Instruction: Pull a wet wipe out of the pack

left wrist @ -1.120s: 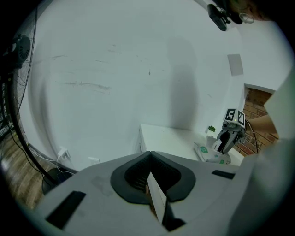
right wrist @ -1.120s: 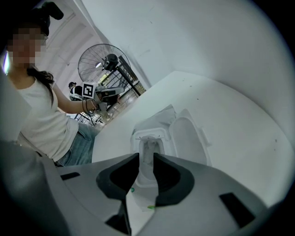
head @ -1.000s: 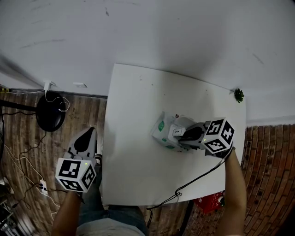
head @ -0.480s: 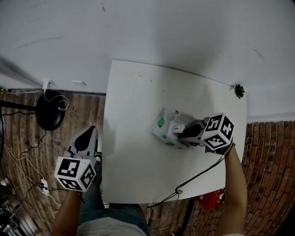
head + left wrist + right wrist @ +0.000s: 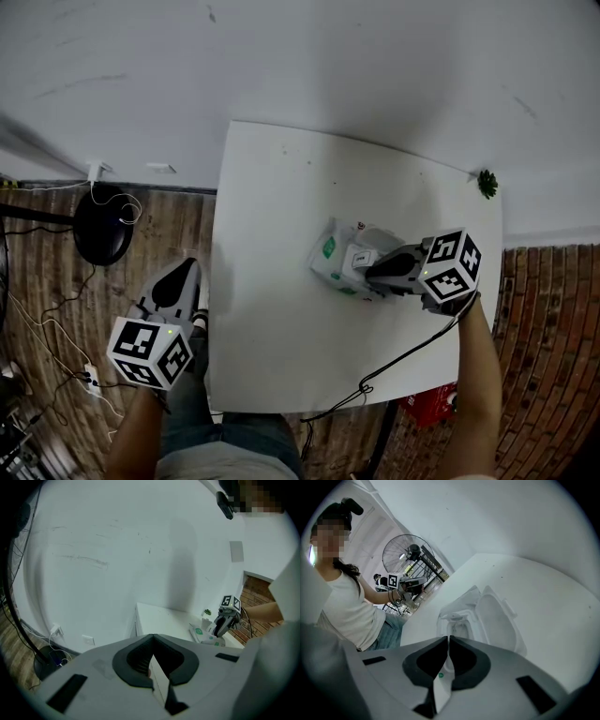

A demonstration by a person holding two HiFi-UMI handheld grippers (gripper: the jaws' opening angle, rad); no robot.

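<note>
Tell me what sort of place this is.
Probably an indoor workroom or test space: a small white table against a plain white wall, loose cables on wood-look flooring, and a pedestal fan.

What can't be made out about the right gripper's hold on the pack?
- Any wipe between the tips: in the right gripper view, the right gripper has its jaws shut in front of the opening of the pack; in the head view, its body covers it.
- Pack print: too small, head view.

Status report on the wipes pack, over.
Left gripper shut, idle beside table. Right gripper shut at pack opening, lid open. No wipe visibly out. Nothing in the way.
</note>
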